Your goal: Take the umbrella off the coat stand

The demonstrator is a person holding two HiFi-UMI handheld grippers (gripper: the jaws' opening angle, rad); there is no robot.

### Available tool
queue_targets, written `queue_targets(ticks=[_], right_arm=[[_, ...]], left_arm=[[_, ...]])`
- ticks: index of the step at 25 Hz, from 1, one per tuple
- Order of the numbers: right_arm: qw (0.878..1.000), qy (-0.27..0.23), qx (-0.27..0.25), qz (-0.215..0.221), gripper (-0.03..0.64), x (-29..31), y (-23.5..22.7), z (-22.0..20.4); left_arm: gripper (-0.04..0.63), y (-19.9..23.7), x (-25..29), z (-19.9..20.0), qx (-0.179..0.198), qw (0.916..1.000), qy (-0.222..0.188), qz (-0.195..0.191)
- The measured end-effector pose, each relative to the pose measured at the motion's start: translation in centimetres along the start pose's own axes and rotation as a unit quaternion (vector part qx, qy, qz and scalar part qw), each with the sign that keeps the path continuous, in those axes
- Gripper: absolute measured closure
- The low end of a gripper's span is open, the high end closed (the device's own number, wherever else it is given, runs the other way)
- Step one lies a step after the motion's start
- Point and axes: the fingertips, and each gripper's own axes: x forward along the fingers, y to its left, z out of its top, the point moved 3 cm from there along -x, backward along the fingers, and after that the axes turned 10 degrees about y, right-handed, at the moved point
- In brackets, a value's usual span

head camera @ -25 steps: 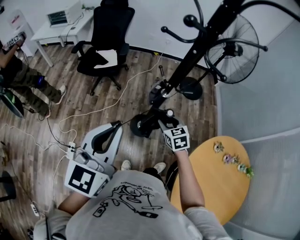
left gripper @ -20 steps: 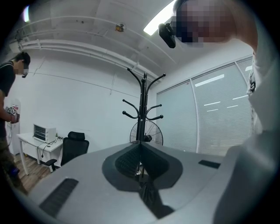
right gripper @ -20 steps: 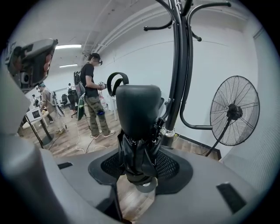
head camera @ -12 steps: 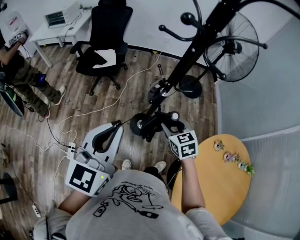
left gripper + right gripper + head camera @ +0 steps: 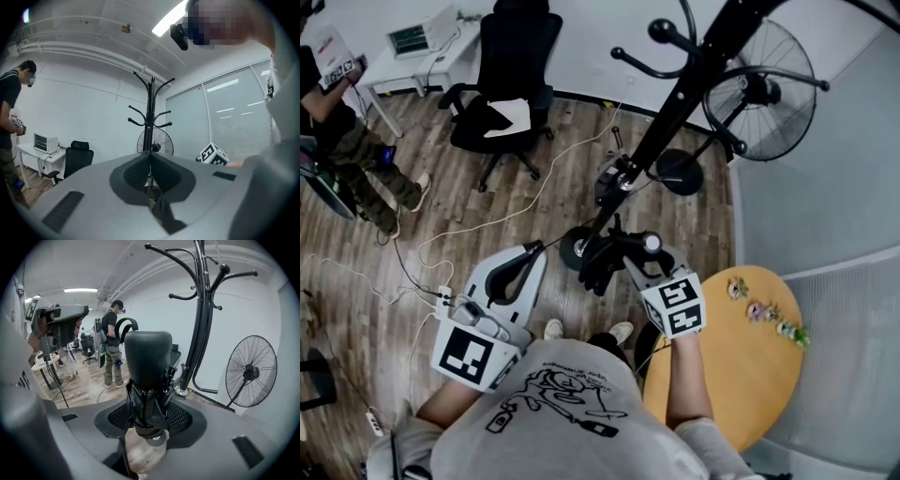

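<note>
Black folded umbrella (image 5: 147, 380) clamped between jaws of right tool (image 5: 626, 251), standing upright out of them. Coat stand (image 5: 202, 333) pole just beyond tool, slightly to its right (contact with umbrella unclear). Left tool (image 5: 530, 251) jaws pressed together, nothing between, apart from umbrella.

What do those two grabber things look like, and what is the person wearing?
Both are chunky light-grey plastic. The left gripper and the right gripper each carry a white cube with black square markers. Their inner pads are black and mesh-textured. The person wears a grey short-sleeved T-shirt with a black drawing.
</note>
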Motion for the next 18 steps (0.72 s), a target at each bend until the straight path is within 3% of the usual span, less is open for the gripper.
queue_targets(ticks=[18], right_arm=[[1.0, -0.005, -0.018, 0.001, 0.41, -5.7, 2.3, 2.0]], left_arm=[[0.586, 0.1, 0.2, -0.3, -0.001, 1.0, 0.004, -0.004]])
